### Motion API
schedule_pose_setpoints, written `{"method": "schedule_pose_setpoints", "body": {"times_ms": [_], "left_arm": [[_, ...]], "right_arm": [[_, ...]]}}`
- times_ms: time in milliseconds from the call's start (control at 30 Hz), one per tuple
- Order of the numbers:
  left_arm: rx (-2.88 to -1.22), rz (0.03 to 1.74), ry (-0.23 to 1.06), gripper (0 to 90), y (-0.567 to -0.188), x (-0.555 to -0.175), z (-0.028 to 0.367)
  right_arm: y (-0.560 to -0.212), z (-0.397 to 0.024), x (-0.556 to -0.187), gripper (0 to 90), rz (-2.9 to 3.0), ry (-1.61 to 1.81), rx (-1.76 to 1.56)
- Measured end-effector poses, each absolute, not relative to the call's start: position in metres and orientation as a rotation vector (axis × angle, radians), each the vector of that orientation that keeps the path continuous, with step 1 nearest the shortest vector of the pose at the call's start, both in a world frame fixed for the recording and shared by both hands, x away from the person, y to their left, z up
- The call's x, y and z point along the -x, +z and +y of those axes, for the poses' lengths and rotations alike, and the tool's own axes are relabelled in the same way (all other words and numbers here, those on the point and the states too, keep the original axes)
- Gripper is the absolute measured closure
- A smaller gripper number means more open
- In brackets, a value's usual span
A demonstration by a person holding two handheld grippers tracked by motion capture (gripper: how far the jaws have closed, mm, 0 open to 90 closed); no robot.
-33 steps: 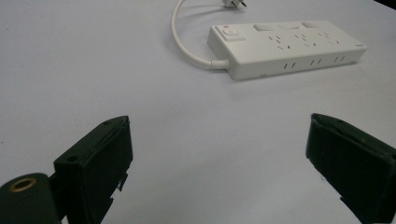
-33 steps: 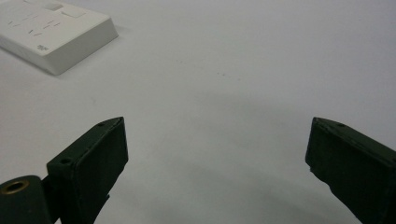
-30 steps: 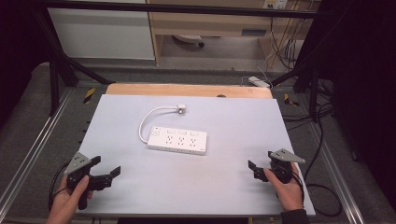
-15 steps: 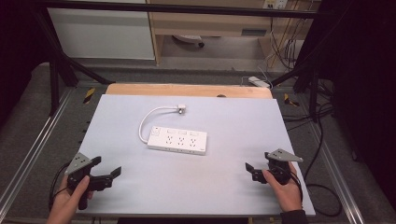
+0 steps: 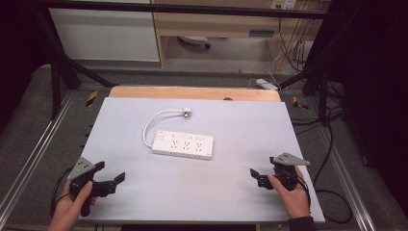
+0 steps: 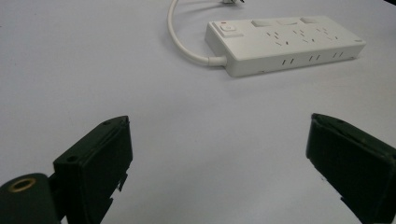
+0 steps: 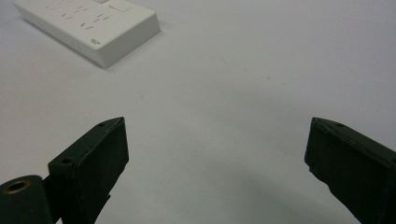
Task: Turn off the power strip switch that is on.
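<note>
The power strip [image 5: 183,145] is white, with a white cord [image 5: 153,122] and a small red mark beside its switch. It lies on a pale grey tabletop [image 5: 240,125] edged at the far side by light wood. Both tools, left [image 5: 109,174] and right [image 5: 258,176], are black with grey plates on top.

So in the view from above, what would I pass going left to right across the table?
Left black two-jaw gripper → white rectangular plastic power strip with its curved white cable → right black two-jaw gripper.
</note>
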State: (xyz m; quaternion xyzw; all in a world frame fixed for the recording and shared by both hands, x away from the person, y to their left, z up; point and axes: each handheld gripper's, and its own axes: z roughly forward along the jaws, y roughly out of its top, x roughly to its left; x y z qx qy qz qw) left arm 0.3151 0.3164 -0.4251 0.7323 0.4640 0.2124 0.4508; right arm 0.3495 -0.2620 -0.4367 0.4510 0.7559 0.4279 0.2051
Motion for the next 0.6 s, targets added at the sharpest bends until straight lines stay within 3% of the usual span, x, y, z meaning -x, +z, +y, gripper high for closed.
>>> {"method": "schedule_pose_setpoints", "body": {"times_ms": [600], "left_arm": [[-1.817,1.157,0.52,7.0,-0.426,-0.315,0.317]], "right_arm": [[-0.417,-0.254,-0.35,4.6,2.076,1.273,-1.246]]}}
